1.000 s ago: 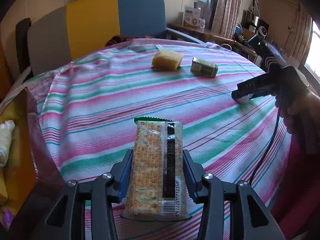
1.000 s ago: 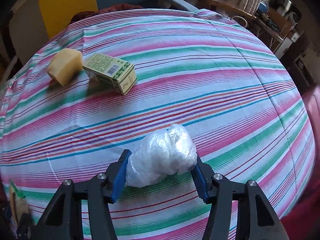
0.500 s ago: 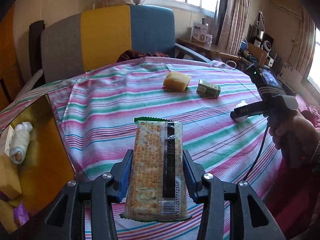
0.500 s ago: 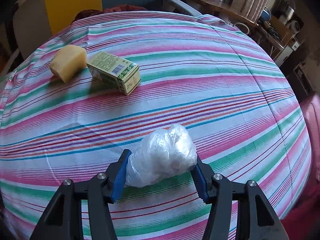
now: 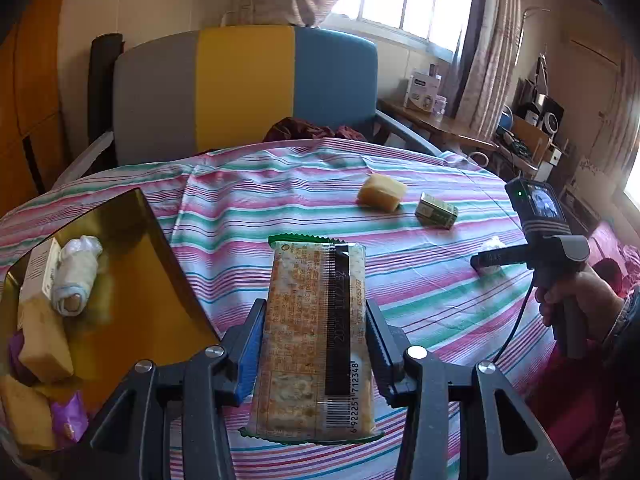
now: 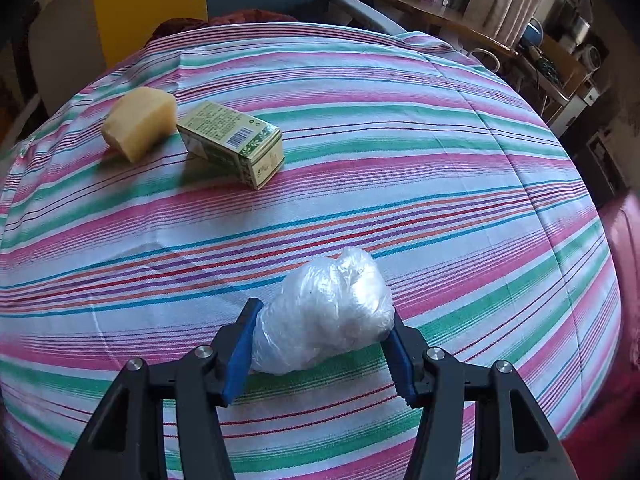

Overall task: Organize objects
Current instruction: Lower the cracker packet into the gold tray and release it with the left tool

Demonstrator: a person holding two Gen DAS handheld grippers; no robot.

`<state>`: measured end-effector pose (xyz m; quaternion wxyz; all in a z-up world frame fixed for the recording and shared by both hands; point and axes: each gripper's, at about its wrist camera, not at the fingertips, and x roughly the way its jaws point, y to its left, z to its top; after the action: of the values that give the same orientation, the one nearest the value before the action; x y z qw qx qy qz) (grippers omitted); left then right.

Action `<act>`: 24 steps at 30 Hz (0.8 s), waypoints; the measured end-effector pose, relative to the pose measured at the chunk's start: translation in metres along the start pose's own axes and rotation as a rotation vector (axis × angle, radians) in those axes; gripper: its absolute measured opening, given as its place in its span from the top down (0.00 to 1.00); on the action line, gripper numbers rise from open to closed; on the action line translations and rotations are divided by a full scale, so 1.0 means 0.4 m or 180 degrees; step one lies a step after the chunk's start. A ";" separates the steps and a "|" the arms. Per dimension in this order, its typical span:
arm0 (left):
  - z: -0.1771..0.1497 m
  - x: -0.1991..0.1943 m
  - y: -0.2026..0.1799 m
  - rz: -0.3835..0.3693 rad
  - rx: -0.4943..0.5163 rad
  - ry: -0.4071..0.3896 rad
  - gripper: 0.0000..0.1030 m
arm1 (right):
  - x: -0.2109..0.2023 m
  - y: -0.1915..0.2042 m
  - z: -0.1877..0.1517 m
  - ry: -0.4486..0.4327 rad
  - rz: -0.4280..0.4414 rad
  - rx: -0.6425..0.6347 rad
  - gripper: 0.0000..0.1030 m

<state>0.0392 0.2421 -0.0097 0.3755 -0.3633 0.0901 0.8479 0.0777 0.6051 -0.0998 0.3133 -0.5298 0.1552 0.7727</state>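
Note:
My left gripper (image 5: 316, 344) is shut on a cracker packet (image 5: 316, 340) with a barcode, held above the striped tablecloth beside the gold box (image 5: 132, 280). My right gripper (image 6: 324, 340) is shut on a crumpled clear plastic bag (image 6: 326, 318), low over the cloth. The right gripper also shows in the left wrist view (image 5: 490, 260), with the bag (image 5: 491, 245) at its tip. A yellow block (image 6: 140, 128) and a green carton (image 6: 232, 142) lie on the far part of the table, touching or nearly so.
The gold box at the left holds a rolled white cloth (image 5: 76, 276), yellow blocks (image 5: 44, 340) and a purple wrapper (image 5: 70, 416). A grey, yellow and blue chair (image 5: 244, 88) stands behind the table. A cluttered side desk (image 5: 460, 128) is at the back right.
My left gripper has risen and pulled back with the cracker packet, bringing the gold box into fuller view. My right gripper, holding the bag, has shifted slightly.

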 end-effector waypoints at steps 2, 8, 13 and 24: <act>0.006 -0.014 0.026 0.0005 -0.0100 -0.0018 0.55 | -0.005 0.004 -0.005 -0.0002 0.0002 -0.0003 0.44; 0.030 -0.071 0.173 0.0054 -0.0623 -0.0105 0.55 | -0.006 0.005 -0.003 -0.0005 -0.0008 -0.0041 0.44; 0.028 -0.061 0.369 0.0196 -0.1313 0.0028 0.55 | -0.002 0.006 0.001 -0.0014 -0.0042 -0.0116 0.44; 0.115 0.103 0.573 0.0355 -0.1905 0.0245 0.55 | -0.003 0.008 0.001 -0.0017 -0.0051 -0.0166 0.45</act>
<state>-0.1657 0.1245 -0.0323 0.2010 -0.4841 -0.1296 0.8417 0.0757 0.6024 -0.0988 0.3059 -0.5369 0.1300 0.7754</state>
